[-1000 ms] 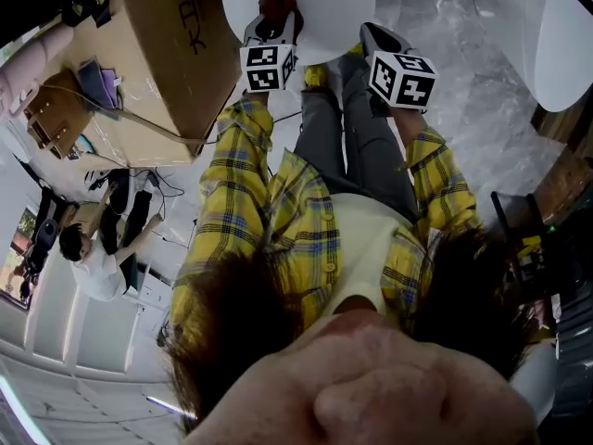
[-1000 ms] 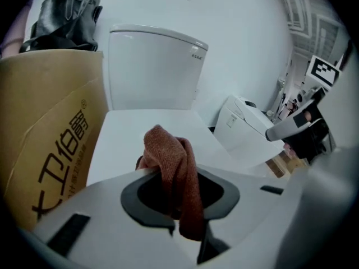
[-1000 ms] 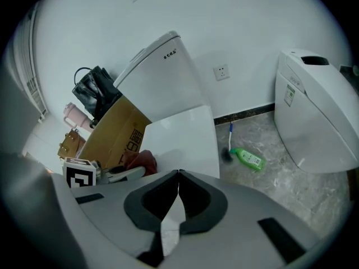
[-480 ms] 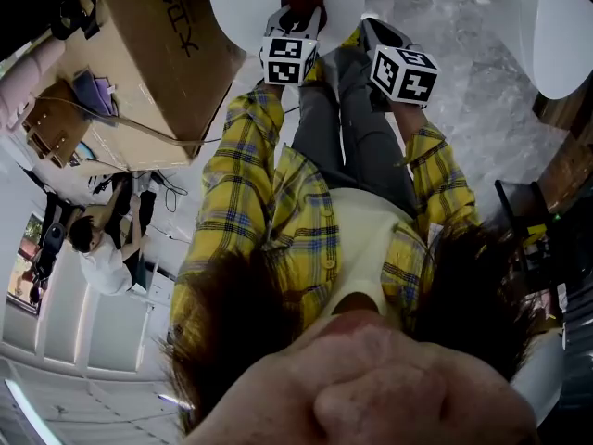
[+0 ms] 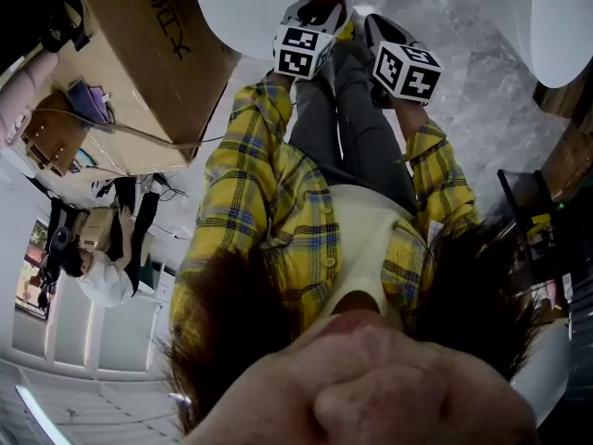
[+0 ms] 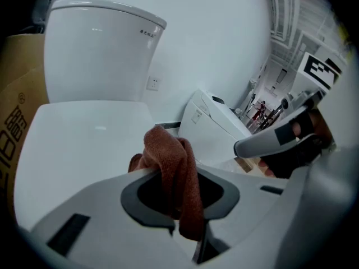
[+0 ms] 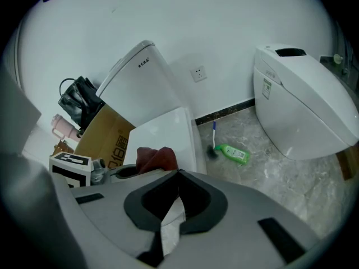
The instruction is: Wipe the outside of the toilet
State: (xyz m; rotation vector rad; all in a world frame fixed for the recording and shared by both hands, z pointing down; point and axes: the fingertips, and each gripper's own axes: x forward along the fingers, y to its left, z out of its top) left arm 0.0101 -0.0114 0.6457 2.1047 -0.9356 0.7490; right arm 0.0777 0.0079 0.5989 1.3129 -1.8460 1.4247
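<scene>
Cloth [image 6: 168,158] pinched in left hand-held gripper [image 6: 180,203] over closed toilet [image 6: 84,144].

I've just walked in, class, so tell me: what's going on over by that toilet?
A person holds a gripper in each hand over a white toilet with its lid down. The left gripper is clamped on a reddish-brown cloth, held at the lid; whether the cloth touches it can't be told. The right gripper is alongside, jaws together and empty.
</scene>
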